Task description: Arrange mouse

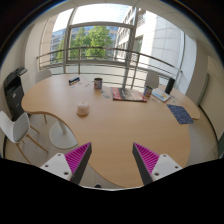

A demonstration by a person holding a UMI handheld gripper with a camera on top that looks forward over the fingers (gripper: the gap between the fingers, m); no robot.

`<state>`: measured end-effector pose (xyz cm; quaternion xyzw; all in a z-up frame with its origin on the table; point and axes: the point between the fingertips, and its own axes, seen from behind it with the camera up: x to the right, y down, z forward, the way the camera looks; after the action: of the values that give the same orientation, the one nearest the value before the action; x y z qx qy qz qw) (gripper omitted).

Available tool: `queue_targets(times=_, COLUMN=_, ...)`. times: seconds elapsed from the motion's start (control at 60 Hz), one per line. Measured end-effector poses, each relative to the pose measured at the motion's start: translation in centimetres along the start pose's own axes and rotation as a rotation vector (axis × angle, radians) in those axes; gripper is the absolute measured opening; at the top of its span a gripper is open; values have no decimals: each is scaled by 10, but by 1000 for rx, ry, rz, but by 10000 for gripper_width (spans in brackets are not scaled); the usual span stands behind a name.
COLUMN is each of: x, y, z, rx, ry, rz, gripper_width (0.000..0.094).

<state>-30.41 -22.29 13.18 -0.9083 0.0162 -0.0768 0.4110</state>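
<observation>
The mouse (83,108) is a small, pale, rounded thing – too small here to make out buttons or a cable. It lies flat on the light wooden worktop (115,135), alone on a bare stretch of the surface, towards the side where the worktop's edge curves inward. It sits well beyond the fingers of the gripper (112,160), ahead of the left one – the fingers stand wide apart with nothing between them. A blue mat (180,113) lies flat, well apart from the mouse, across the worktop.
</observation>
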Motion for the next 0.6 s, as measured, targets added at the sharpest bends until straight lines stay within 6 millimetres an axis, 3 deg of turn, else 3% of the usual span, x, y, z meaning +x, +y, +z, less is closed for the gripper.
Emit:
queue_targets(times=0.2, x=-95, y=-63, z=121, rx=55, ry=-100, rz=25, gripper_width=849)
queue_targets(times=0.333, x=-137, y=-104, z=207, rx=86, ry=-123, rz=32, gripper_width=848)
queue_targets(times=0.5, x=-167, y=-117, z=297, rx=35, ry=-142, rz=42, gripper_width=842)
queue_targets(times=0.6, x=-177, y=-110, z=317, rx=11, ry=-141, rz=42, gripper_width=758)
